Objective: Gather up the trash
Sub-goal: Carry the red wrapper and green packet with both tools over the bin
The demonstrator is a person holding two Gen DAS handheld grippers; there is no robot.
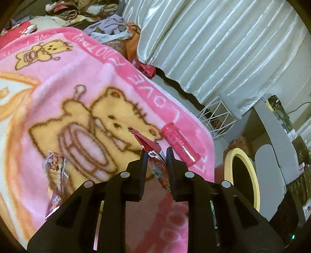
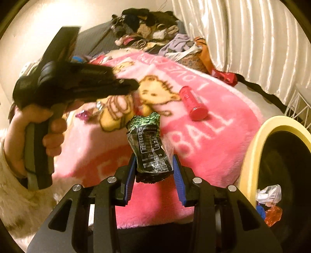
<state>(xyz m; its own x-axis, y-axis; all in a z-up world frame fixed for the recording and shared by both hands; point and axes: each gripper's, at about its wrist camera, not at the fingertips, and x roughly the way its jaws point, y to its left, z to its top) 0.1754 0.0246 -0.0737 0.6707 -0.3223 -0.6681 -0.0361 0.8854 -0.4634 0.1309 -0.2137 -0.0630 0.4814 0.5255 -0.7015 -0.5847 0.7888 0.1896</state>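
Observation:
My left gripper (image 1: 155,152) is shut on a red snack wrapper (image 1: 149,145) just above the pink bear blanket (image 1: 77,81). A purple wrapper (image 1: 55,165) lies on the blanket to its left and a red tube (image 1: 179,144) to its right. My right gripper (image 2: 154,163) is shut on a dark green wrapper (image 2: 148,144) held above the blanket (image 2: 223,136), left of the yellow-rimmed bin (image 2: 250,155). The red tube (image 2: 192,103) lies beyond it. The left gripper's body (image 2: 77,81) and hand show at the left there.
The bin (image 1: 243,173) stands beside the bed on the right and holds crumpled trash (image 2: 269,196). A white pleated curtain (image 1: 213,48) hangs behind. Piled clothes (image 1: 77,11) lie at the bed's far end. A white wire rack (image 1: 219,116) stands by the curtain.

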